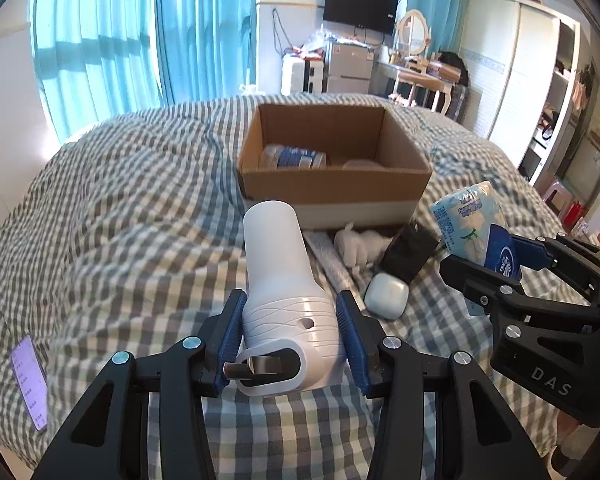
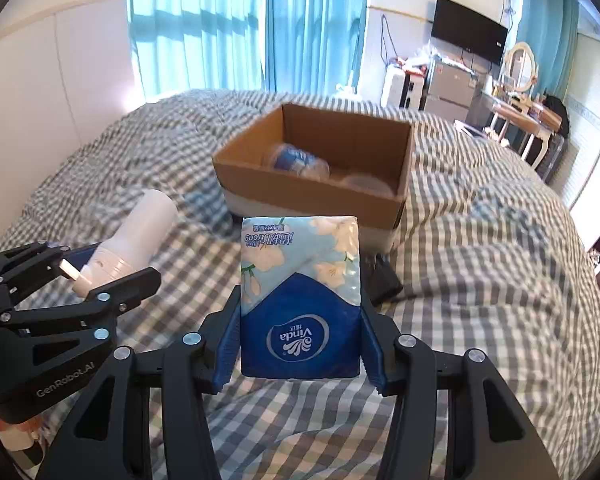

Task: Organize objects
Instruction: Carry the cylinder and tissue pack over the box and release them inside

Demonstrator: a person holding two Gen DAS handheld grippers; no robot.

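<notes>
My left gripper [image 1: 290, 332] is shut on a white bottle-shaped device [image 1: 278, 276] and holds it over the checked bedspread, pointing toward the cardboard box [image 1: 332, 196]. My right gripper [image 2: 300, 340] is shut on a blue Vinda tissue pack [image 2: 300, 292], held upright in front of the box [image 2: 312, 192]. The box holds a blue-labelled tub [image 1: 294, 157] and a clear lid [image 2: 366, 184]. The tissue pack also shows in the left wrist view [image 1: 472, 228], and the white device in the right wrist view [image 2: 136, 232].
On the bed before the box lie a white earbud case [image 1: 386, 294], a black pouch [image 1: 410, 250], a white plush toy [image 1: 358, 246] and a striped flat item [image 1: 330, 258]. A phone [image 1: 30, 384] lies at the bed's left edge.
</notes>
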